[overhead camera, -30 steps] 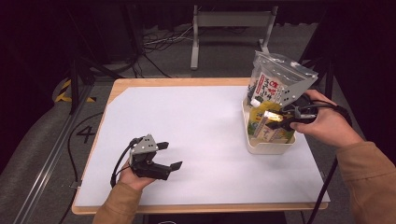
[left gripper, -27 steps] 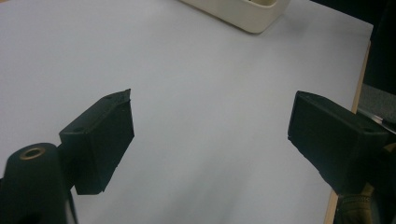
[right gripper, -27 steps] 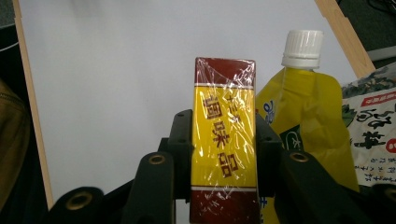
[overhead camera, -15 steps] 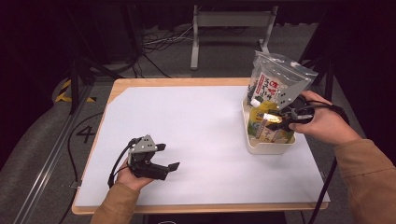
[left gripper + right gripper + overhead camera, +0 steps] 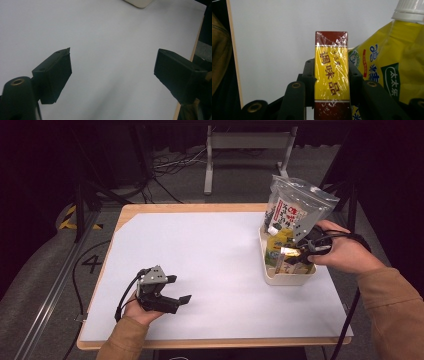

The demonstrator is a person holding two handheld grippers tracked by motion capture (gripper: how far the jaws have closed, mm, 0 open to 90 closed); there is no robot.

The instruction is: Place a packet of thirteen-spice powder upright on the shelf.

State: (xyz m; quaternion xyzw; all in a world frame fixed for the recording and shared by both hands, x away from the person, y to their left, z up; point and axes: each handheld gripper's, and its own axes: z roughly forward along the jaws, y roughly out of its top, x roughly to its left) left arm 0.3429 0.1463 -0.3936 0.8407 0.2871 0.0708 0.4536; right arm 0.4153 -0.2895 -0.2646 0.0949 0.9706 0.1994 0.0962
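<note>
Two jaws of the right gripper (image 5: 332,75) clamp a yellow and maroon box (image 5: 332,75), its long axis running straight out along them, far end toward the white table (image 5: 210,250). It sits at the white bin (image 5: 280,277), beside the yellow bottle (image 5: 392,65). Since the earlier frame it has barely shifted. The left gripper (image 5: 177,290) stays wide open, holding nothing.

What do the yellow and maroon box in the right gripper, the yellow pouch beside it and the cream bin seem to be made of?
Box: likely cardboard under clear plastic film; the wrap crinkles and glints.
Yellow pouch: soft printed plastic, glossy and creased, with a hard white screw cap.
Bin: apparently rigid moulded plastic, matt cream, with smooth rounded corners.
Right gripper: black jaws look like matt hard plastic, pressed on both sides of the box.
</note>
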